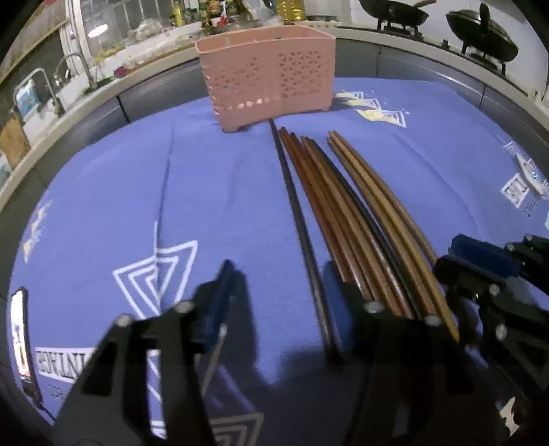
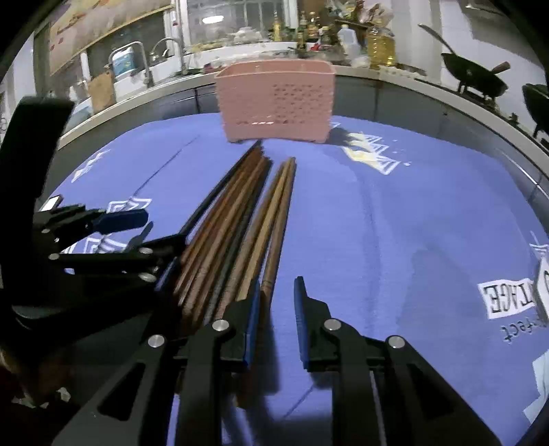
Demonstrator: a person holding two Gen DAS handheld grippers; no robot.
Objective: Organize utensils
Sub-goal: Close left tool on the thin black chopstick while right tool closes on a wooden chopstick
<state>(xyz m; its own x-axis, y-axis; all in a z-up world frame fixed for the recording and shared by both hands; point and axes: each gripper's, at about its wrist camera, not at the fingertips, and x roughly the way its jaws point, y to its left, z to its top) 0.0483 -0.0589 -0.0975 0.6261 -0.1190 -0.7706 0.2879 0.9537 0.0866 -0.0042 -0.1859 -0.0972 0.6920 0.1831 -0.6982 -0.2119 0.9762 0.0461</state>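
Your left gripper (image 1: pixel 278 278) sits nearest, fingers apart, with the single black chopstick (image 1: pixel 298 219) running between them on the blue cloth (image 1: pixel 171 192). Your right gripper (image 2: pixel 276 291) is also spread, with the outermost brown chopstick (image 2: pixel 274 247) just inside its left finger. The bundle of brown chopsticks (image 1: pixel 346 212) lies flat, pointing away. Beyond their tips stands the pink basket (image 1: pixel 267 79), upright, near the far counter (image 1: pixel 411 44).

Dim kitchen counter (image 1: pixel 394 43), window (image 2: pixel 236 15)
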